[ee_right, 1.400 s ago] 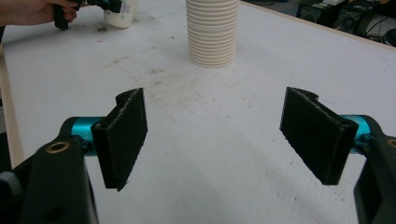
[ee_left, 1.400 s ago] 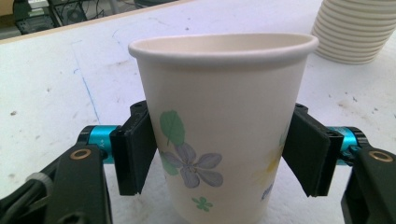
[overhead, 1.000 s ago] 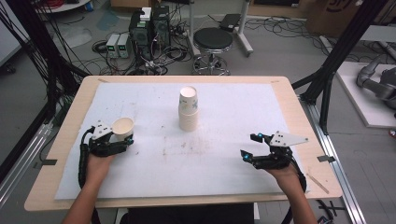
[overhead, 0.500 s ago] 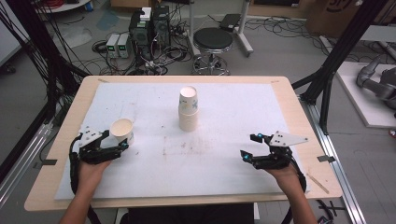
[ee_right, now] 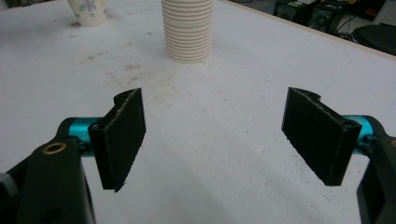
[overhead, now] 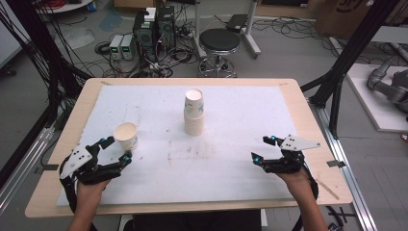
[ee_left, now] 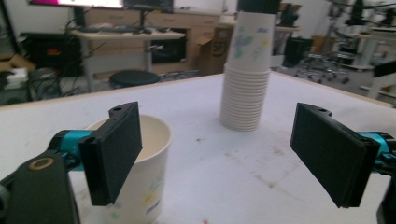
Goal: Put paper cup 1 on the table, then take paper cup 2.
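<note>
On white sheet (overhead: 231, 159), ribbed cup stack (overhead: 194, 113)

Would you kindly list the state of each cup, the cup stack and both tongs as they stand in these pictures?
Single paper cup: upright on the table, mouth open, empty, not gripped.
Stack of paper cups: upright, nested, standing free mid-table.
Left tongs: open, just short of the single cup, holding nothing.
Right tongs: open, empty, low over bare table.
</note>
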The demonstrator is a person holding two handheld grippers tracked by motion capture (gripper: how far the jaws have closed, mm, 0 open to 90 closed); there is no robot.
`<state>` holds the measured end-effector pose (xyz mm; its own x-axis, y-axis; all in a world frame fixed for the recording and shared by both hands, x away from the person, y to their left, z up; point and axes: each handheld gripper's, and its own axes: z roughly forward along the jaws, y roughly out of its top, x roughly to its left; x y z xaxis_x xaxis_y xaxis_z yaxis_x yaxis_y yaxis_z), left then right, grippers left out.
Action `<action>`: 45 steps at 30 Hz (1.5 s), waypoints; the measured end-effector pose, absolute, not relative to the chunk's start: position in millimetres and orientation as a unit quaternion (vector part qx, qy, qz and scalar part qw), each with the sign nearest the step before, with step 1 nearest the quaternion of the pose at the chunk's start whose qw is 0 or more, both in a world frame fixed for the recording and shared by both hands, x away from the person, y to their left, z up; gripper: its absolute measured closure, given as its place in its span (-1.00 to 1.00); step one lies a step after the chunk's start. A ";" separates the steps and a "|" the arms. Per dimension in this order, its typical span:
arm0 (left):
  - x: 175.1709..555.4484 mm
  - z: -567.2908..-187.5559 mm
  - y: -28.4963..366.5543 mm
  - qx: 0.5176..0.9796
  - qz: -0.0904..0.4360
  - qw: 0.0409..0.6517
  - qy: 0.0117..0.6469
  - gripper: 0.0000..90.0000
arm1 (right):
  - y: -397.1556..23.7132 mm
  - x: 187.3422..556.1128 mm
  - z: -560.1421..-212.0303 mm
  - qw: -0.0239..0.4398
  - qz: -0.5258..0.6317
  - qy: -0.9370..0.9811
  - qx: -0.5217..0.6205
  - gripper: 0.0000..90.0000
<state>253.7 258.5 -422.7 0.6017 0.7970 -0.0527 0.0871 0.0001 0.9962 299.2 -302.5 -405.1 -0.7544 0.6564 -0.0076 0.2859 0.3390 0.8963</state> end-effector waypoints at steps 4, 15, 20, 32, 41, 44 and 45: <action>258.2 -426.7 259.2 0.645 0.273 0.627 0.342 -0.64 | -300.8 300.5 -405.1 0.187 0.497 0.793 0.298 -0.52; 255.5 -421.0 252.3 0.639 0.277 0.638 0.329 -0.64 | -302.2 300.8 -404.3 0.190 0.498 0.788 0.308 -0.54; 257.1 -419.6 244.6 0.646 0.275 0.636 0.321 -0.63 | -302.1 299.7 -403.7 0.188 0.499 0.788 0.307 -0.53; 261.4 -422.7 233.7 0.660 0.257 0.630 0.317 -0.63 | -306.2 298.3 -403.2 0.192 0.502 0.784 0.310 -0.53; 274.7 -408.0 228.7 0.661 0.238 0.638 0.315 -0.63 | -308.1 296.5 -402.1 0.191 0.501 0.785 0.309 -0.53; 282.3 -401.4 219.7 0.664 0.233 0.637 0.315 -0.63 | -308.4 296.1 -403.0 0.187 0.497 0.788 0.310 -0.53; 284.9 -399.4 216.3 0.665 0.230 0.635 0.317 -0.63 | -309.0 296.3 -403.3 0.187 0.498 0.788 0.310 -0.53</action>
